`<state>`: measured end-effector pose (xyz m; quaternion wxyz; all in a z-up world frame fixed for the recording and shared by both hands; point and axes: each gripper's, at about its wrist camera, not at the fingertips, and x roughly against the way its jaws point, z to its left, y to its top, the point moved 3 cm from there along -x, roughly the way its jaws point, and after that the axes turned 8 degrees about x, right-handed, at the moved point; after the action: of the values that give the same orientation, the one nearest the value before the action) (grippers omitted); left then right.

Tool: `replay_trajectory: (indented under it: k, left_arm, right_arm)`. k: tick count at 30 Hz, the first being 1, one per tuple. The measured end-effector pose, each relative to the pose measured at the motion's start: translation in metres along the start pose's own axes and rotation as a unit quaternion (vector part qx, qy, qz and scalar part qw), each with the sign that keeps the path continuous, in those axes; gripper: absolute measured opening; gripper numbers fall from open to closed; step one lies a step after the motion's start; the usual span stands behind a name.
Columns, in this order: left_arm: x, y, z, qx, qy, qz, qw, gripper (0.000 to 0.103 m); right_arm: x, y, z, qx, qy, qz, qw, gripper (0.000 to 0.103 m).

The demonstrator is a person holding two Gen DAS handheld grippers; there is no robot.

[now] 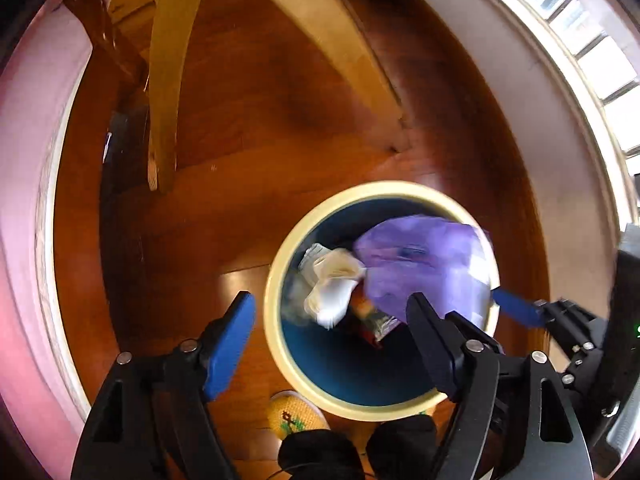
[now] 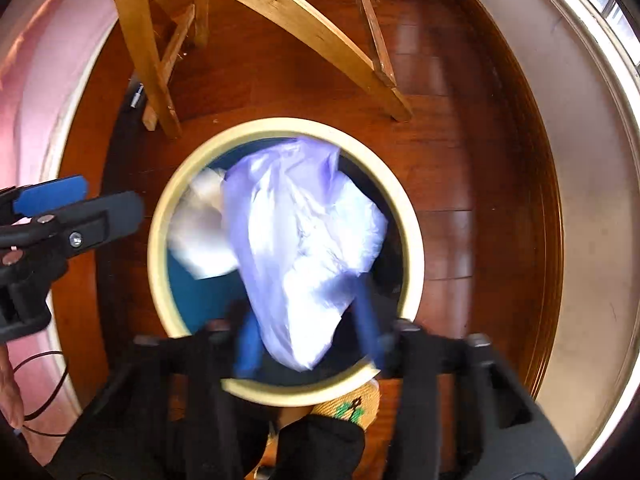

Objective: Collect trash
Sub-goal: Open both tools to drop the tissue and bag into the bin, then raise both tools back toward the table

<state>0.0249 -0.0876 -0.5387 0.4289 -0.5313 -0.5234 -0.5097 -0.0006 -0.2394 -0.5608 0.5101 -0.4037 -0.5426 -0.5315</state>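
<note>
Left wrist view, L to R: pink wall at far left, wooden chair leg (image 1: 162, 92) standing on the wood floor (image 1: 256, 92). Left gripper (image 1: 332, 344) hovers above the bin's near-left rim, jaws wide, nothing between them. Bin (image 1: 280, 264) has a cream rim w/ blue inside and sits on the floor below the chair; it holds crumpled white paper (image 1: 332, 284) on the left and darker scraps in the middle. Purple plastic bag (image 1: 424, 264) lies over the bin's right half. Right gripper (image 1: 516, 308) comes in from the right edge, one blue pad at the bag.

Right wrist view: left gripper (image 2: 64, 204) at left edge, beside the bin (image 2: 160, 240). Bag (image 2: 304, 248) hangs over the bin opening, its lower end between the right gripper's (image 2: 308, 340) blurred jaws, which are narrow and pinch it. Yellow slipper (image 2: 352, 404) just below the bin's near rim.
</note>
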Motion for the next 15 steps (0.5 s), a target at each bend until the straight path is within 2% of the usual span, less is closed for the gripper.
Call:
replay_trajectory:
  k: [7,12,15]
  left_arm:
    - [-0.014,-0.009,0.014,0.005,0.003,-0.009,0.9999,0.086]
    - [0.011,-0.021,0.012,0.013,-0.008,-0.012,0.9998,0.086]
    - [0.033,-0.027,0.011,0.020,-0.021,-0.015,0.9995,0.086]
  right_arm:
    - [-0.003,-0.006,0.002,-0.011,-0.012,-0.007,1.000,0.055]
    - [0.018,-0.011,0.000,-0.036,-0.022,-0.021,0.999,0.055]
    - [0.046,-0.012,0.001,-0.041,-0.020,-0.040,0.998,0.056]
